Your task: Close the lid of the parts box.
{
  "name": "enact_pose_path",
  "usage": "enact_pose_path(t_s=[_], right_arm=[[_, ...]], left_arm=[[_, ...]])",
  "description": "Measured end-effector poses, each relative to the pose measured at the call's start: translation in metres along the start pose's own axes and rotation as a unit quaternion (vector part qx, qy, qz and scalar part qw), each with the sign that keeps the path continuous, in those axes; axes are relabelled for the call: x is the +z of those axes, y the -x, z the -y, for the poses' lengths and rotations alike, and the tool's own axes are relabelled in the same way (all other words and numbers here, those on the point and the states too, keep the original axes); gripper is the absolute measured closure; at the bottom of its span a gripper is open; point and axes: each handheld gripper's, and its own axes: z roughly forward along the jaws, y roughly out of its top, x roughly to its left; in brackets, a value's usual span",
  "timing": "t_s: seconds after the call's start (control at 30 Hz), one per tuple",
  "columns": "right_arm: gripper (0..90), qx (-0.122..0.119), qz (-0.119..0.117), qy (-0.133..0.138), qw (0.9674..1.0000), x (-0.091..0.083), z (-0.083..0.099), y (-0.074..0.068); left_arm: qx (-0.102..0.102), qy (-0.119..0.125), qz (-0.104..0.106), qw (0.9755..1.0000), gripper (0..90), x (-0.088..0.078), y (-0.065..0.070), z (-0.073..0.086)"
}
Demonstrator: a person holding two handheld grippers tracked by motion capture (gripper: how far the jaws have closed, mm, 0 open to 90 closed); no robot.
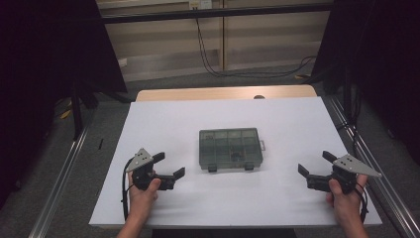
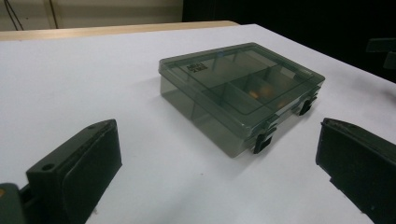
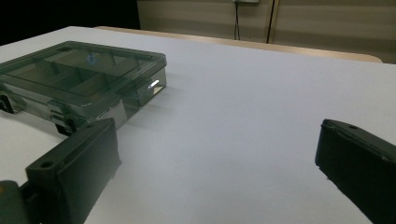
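A recording lab: a white-covered bench [image 1: 163, 119] stands between black curtains [image 1: 44, 59], metal frame rails [image 1: 59, 178] alongside, cables [image 1: 208, 54] hanging down a bare panelled wall [image 1: 163, 44].

**Both grippers held wide open, low over the table**

The left gripper [image 1: 168, 165], in the left hand [image 1: 143, 191], points right with jaws spread and nothing between them. The right gripper [image 1: 313, 163], in the right hand [image 1: 344, 193], points left, jaws likewise apart and empty.

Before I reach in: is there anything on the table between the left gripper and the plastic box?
Nothing visible. Bare white table lies between the open left gripper and the closed plastic box.
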Motion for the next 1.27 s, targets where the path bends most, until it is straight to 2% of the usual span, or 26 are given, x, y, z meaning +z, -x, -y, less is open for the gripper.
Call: enact_pose_path(t_s=[0.33, 0.37, 0.4, 0.63, 0.83, 1.03, 1.27], right_arm=[[0.0, 0.003, 0.000, -0.001, 1.0000, -0.001, 0.000, 0.000], [0.0, 0.004, 0.001, -0.001, 1.0000, -0.001, 0.000, 0.000], [0.0, 0.002, 0.002, -0.001, 1.0000, 0.000, 0.000, 0.000], [0.0, 0.003, -0.002, -0.001, 1.0000, -0.001, 0.000, 0.001], [0.0, 0.004, 0.000, 0.000, 1.0000, -0.001, 0.000, 0.001], [0.0, 0.002, 0.000, -0.002, 1.0000, -0.001, 0.001, 0.000], [0.0, 0.003, -0.002, -0.011, 0.9999, 0.002, 0.001, 0.000]], left_arm=[[-0.007, 0.007, -0.018, 0.9998, 0.0, -0.018, -0.014, 0.005], [-0.014, 0.015, -0.016, 0.9997, 0.0, -0.018, -0.014, 0.006], [-0.011, 0.015, -0.012, 0.9998, 0.0, -0.020, -0.016, 0.006], [-0.021, 0.015, -0.019, 0.9995, 0.2, -0.030, -0.023, 0.011], [-0.023, 0.015, -0.033, 0.9991, 0.2, -0.039, -0.029, 0.013], [-0.027, 0.015, -0.038, 0.9988, 0.2, -0.043, -0.032, 0.016], [-0.028, -0.002, -0.039, 0.9988, 0.1, -0.040, -0.034, 0.017]])
